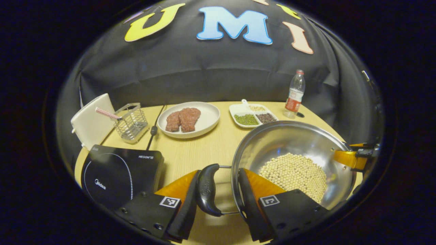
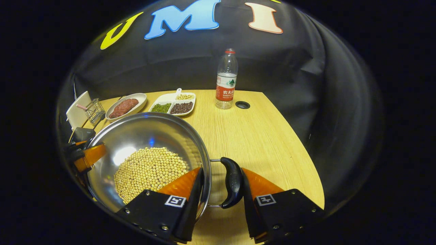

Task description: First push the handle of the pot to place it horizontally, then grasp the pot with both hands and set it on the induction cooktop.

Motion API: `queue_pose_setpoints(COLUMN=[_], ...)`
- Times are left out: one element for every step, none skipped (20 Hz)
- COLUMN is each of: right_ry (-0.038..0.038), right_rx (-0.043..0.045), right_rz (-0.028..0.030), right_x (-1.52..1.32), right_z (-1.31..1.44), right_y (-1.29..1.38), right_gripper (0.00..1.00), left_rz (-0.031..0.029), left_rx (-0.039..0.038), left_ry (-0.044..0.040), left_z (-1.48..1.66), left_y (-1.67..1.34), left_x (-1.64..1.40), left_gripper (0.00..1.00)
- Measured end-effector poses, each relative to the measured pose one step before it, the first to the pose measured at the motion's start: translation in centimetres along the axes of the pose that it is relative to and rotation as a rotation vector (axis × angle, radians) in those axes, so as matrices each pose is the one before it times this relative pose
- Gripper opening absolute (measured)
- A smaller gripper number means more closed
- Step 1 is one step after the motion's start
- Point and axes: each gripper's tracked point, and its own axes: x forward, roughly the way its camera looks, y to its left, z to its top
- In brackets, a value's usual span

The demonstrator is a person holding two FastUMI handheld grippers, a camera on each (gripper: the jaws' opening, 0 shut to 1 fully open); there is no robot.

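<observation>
Left gripper [image 1: 218, 200] straddles the black curved side handle [image 1: 207, 190] and rim of the round shiny steel pot [image 1: 293, 143], one finger outside the handle, the other inside the bowl; jaws apart, outer finger touching the handle, full clamp hard to confirm. Pot holds a heap of pale yellow soybeans [image 1: 294, 173] and sits on the light wooden table [image 1: 201, 149], at 3 o'clock of the black square induction cooktop [image 1: 119, 170], just beside it, not on it.

Right gripper [image 2: 221, 197] straddles the opposite black handle [image 2: 232, 182] and rim the same way, inner finger over the beans; fingers apart, close on the handle, contact unclear. Its far tip shows at 3 o'clock in the left gripper view.

Beyond pot at 12 o'clock: white round plate with two red meat pieces [image 1: 189, 119], white divided dish of green, dark and pale beans [image 1: 252, 115], clear plastic water bottle with red cap [image 2: 226, 80]. At 10 o'clock: wire basket [image 1: 131, 121], white board [image 1: 90, 120].
</observation>
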Motion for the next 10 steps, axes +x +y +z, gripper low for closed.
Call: queue_pose_setpoints(right_ry=[-0.01296,-0.01053,-0.00259,-0.00881,-0.01147,-0.00738,-0.00685,-0.00257,-0.00226,-0.00589], right_rx=[-0.00504,0.00263,-0.00129,-0.00231,-0.00715,-0.00865,-0.00299,-0.00294,-0.00318,-0.00245], right_rz=[0.00227,0.00531,0.00602,0.00809,0.00595,0.00926,0.01009,0.01185,0.01091,0.00828], right_x=[-0.769,-0.599,-0.563,-0.412,-0.647,-0.437,-0.629,-0.569,-0.640,-0.485], right_z=[0.542,0.527,0.331,0.221,0.261,0.242,0.253,0.127,0.059,0.154], right_y=[-0.201,-0.060,-0.082,-0.068,0.018,0.217,0.184,0.181,0.253,0.387], right_gripper=[0.60,0.60,0.60,0.60,0.60,0.60,0.60,0.60,0.60,0.60], left_rz=[0.00505,0.00651,0.00530,0.00985,0.00828,0.01059,0.01041,0.01126,0.01218,0.01392], left_rx=[-0.00109,-0.00527,-0.00668,-0.00209,-0.00100,-0.00158,-0.00236,-0.00604,-0.00674,-0.00263], left_ry=[-0.01934,-0.00470,-0.01177,-0.00592,-0.01089,-0.01061,-0.00072,-0.00347,-0.00673,-0.00626], left_z=[0.529,0.423,0.415,0.379,0.377,0.300,-0.014,0.147,0.054,0.054], left_y=[-0.145,-0.036,-0.079,0.104,0.039,0.174,0.221,0.240,0.287,0.326], left_x=[-0.750,-0.676,-0.785,-0.905,-0.815,-0.914,-0.939,-0.832,-0.841,-0.849], left_gripper=[0.70,0.70,0.74,0.70,0.70,0.74,0.66,0.66,0.66,0.66])
